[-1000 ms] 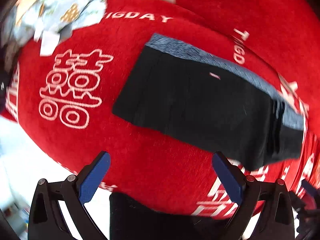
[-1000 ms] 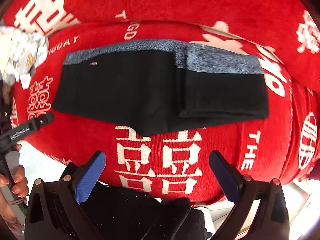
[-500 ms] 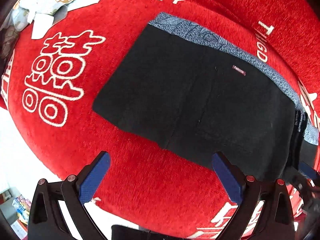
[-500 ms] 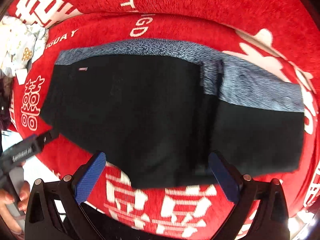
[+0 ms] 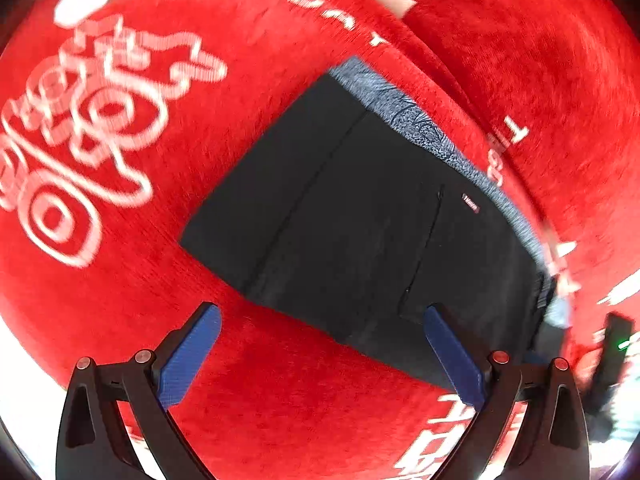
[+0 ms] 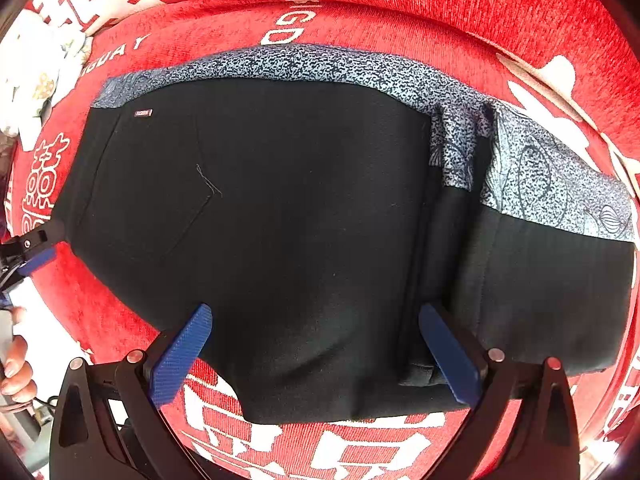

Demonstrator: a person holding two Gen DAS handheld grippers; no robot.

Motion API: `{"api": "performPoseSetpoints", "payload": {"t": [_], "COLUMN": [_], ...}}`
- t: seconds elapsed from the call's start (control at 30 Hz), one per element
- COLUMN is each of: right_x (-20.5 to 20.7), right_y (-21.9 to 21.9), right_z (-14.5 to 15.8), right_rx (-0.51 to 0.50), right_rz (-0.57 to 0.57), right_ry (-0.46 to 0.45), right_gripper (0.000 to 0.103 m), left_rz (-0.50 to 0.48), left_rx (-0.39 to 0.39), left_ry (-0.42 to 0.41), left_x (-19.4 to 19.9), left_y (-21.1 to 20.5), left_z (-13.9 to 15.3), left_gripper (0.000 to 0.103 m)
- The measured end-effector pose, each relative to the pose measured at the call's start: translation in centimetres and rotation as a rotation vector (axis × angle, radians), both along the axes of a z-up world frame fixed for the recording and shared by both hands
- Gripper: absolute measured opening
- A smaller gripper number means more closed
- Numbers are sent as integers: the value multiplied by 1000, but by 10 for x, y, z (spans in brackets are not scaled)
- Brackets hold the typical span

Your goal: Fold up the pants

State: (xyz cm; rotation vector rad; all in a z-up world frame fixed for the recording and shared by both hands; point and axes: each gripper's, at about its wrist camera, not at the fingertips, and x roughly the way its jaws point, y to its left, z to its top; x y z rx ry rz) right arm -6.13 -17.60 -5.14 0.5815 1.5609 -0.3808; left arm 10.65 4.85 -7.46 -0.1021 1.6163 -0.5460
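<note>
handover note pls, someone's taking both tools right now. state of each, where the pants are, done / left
Left tool: open, empty, over the near left edge of the pants.
Right tool: open, empty, over the near edge of the pants, right of the middle.
Pants: lying flat on the red blanket, patterned waistband along the far side. They are already folded over at the right end, where layers stack beside a vertical crease.
Done: at least one fold.
Left: nothing is gripped yet. Probably grasp the near edge with both tools and fold once more, then smooth.
</note>
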Motion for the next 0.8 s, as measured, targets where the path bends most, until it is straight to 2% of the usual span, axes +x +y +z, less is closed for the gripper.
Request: {"api": "performPoseSetpoints", "payload": {"t": [0.17, 0.33, 0.47, 0.6, 0.63, 0.67, 0.7, 0.73, 0.77, 0.8], "right_x": [3, -4, -10, -9, -9, -9, -8, -7, -5, -3], "right_y": [2, 0, 4, 5, 4, 3, 2, 1, 0, -2], "right_z": [0, 2, 4, 5, 5, 6, 8, 12, 15, 21], "right_rx": [-5, -6, -10, -6, -4, -2, -3, -6, -12, -16], "right_rz": [9, 18, 25, 22, 21, 21, 22, 23, 23, 21], "right_ry": [-4, -19, -22, -23, -24, -23, -22, -22, -23, -29], "right_gripper": [103, 103, 103, 103, 103, 103, 103, 103, 103, 103], "left_rz": [61, 120, 152, 121, 104, 83, 65, 20, -19, -26], "left_rx": [-117, -159, -140, -189, -153, -73, 2, 120, 179, 182], "left_ry": [58, 90, 89, -20, -53, -86, -117, -163, -192, -216], "left_x": [1, 6, 11, 8, 6, 4, 3, 0, -2, -4], "left_y": [-2, -12, -23, -35, -41, -50, -56, -63, -67, -69], "left_z": [-16, -28, -28, 9, 14, 13, 10, 6, 2, 3], "left_gripper": [102, 102, 102, 102, 101, 97, 79, 61, 59, 56]}}
